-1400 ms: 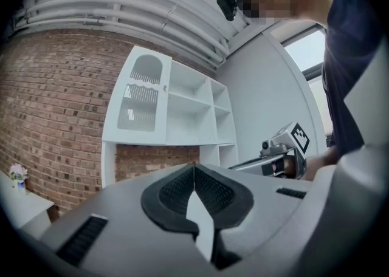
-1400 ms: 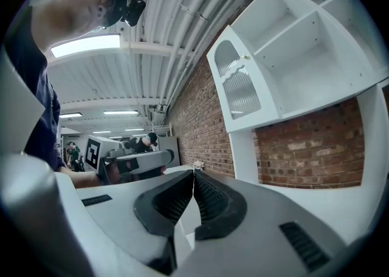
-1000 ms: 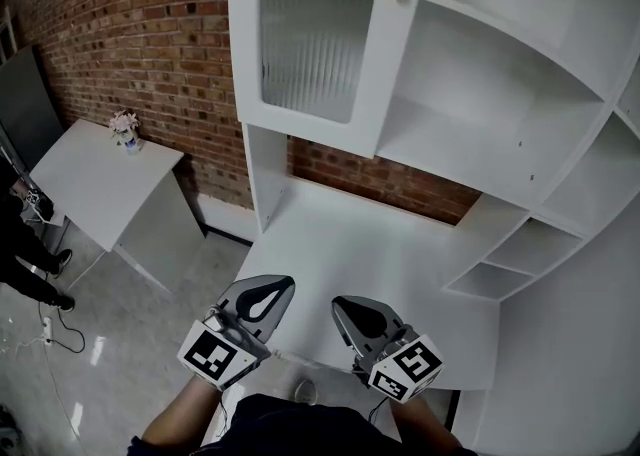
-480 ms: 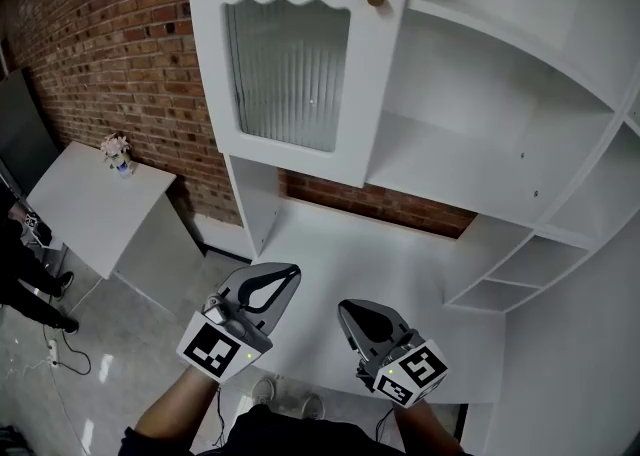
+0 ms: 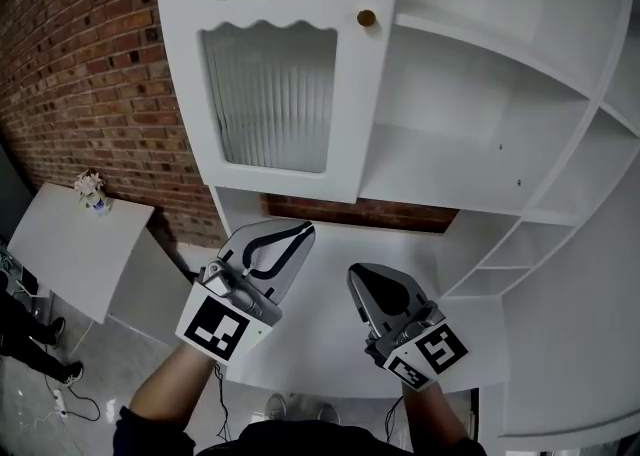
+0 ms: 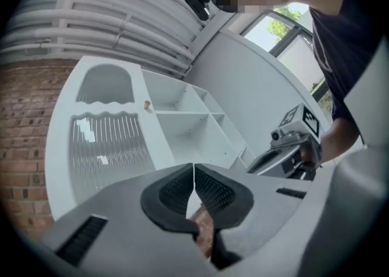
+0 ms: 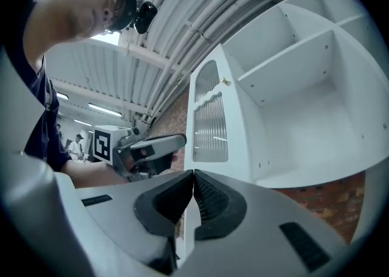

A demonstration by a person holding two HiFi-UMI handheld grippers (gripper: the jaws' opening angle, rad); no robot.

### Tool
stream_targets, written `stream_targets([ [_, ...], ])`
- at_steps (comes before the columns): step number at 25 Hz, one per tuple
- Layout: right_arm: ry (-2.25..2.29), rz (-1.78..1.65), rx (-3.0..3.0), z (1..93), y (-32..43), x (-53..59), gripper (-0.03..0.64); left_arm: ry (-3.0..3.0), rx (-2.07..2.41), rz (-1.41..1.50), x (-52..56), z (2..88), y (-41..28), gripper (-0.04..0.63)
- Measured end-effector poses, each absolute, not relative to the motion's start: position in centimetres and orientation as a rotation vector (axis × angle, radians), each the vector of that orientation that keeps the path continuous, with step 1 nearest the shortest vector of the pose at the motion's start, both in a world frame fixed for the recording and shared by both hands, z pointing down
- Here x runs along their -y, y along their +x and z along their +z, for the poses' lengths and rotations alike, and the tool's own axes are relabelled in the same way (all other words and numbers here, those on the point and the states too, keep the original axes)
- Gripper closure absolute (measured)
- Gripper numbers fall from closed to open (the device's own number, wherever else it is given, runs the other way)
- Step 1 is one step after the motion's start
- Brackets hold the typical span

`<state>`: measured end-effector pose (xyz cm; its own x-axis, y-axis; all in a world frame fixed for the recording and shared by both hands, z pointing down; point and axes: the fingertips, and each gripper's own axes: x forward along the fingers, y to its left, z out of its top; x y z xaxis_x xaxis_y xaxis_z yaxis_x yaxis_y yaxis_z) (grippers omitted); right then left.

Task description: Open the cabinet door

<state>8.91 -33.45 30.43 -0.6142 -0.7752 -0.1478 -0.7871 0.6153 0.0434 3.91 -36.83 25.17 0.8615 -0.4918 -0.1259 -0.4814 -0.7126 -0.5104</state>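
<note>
The white cabinet door [image 5: 272, 74] has a ribbed glass pane and a small brass knob [image 5: 366, 17] at its right edge; it stands closed, above and beyond both grippers. My left gripper [image 5: 302, 230] is shut and holds nothing, pointing up towards the door's lower edge. The right gripper [image 5: 359, 273] is beside it, also shut and holding nothing, below the open shelves. In the left gripper view the door [image 6: 109, 142] and knob [image 6: 147, 106] lie ahead of the shut jaws. The right gripper view shows the door [image 7: 209, 124] and knob [image 7: 224, 80] well ahead.
Open white shelves [image 5: 470, 124] fill the cabinet's right side. A white desk top [image 5: 330, 329] lies below the grippers. A red brick wall [image 5: 90, 64] runs on the left, with a small white table [image 5: 70, 244] and a little flower pot [image 5: 92, 190] on it.
Both grippers have risen and moved forward towards the cabinet. The door and knob now sit closer and larger in the head view. Both jaws stayed shut.
</note>
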Motion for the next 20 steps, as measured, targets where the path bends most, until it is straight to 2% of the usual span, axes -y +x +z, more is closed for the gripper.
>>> stream_targets([
  [4,-1.379,0.191,-2.668,29.2,9.0,33.8,0.592,-2.361,-0.67,0.008,38.3,19.9,4.9,0.579],
  [9,-1.438,0.242,-2.621,27.9,9.7,34.2,0.591,-2.25,-0.674,0.047,39.8,14.5,6.5,0.502],
  [14,-1.482,0.288,-2.582,26.5,10.8,34.3,0.592,-2.143,-0.704,0.084,41.4,10.1,7.7,0.462],
  [20,-1.497,0.325,-2.56,25.4,11.9,35.3,0.591,-2.042,-0.722,0.095,42.6,6.5,8.8,0.443],
])
